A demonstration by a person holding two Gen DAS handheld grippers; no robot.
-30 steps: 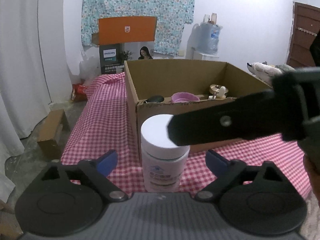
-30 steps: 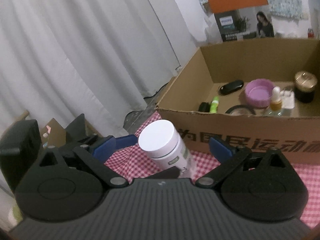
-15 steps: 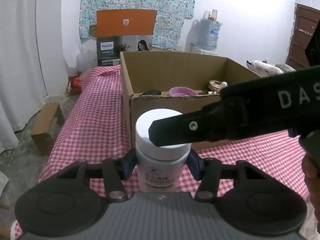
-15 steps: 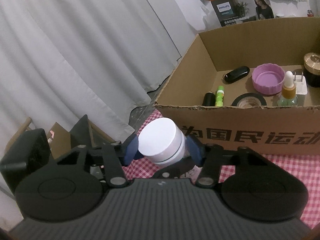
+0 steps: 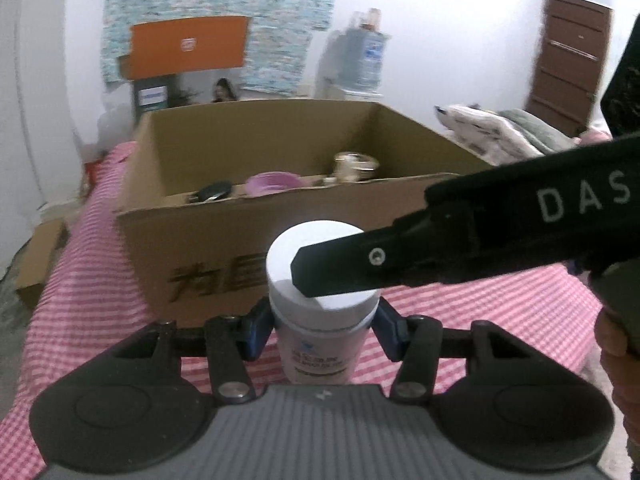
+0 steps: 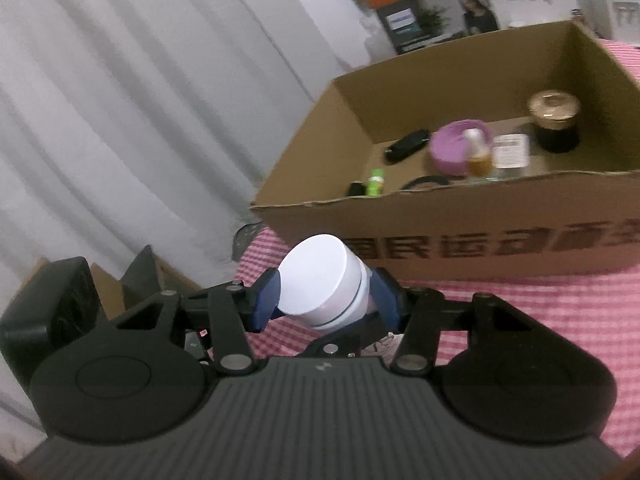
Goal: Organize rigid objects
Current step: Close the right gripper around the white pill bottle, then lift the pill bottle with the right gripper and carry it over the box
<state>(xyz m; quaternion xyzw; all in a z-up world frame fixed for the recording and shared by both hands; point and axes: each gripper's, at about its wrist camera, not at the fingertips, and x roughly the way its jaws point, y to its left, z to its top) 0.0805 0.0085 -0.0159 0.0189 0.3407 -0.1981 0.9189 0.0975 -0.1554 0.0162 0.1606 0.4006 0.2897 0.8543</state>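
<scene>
White-capped bottle clamped by both left gripper and right gripper, near the cardboard box; transfer step, next probably one releases, other lifts over rim.

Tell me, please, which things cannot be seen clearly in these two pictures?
- White bottle: in the left wrist view, label print blurred and too small; base hidden behind the left gripper body.
- Cardboard box: in the right wrist view, right end cut off by the edge; its near wall hides part of the floor.
- Right gripper: its grip on the cap is covered in the left view.
</scene>
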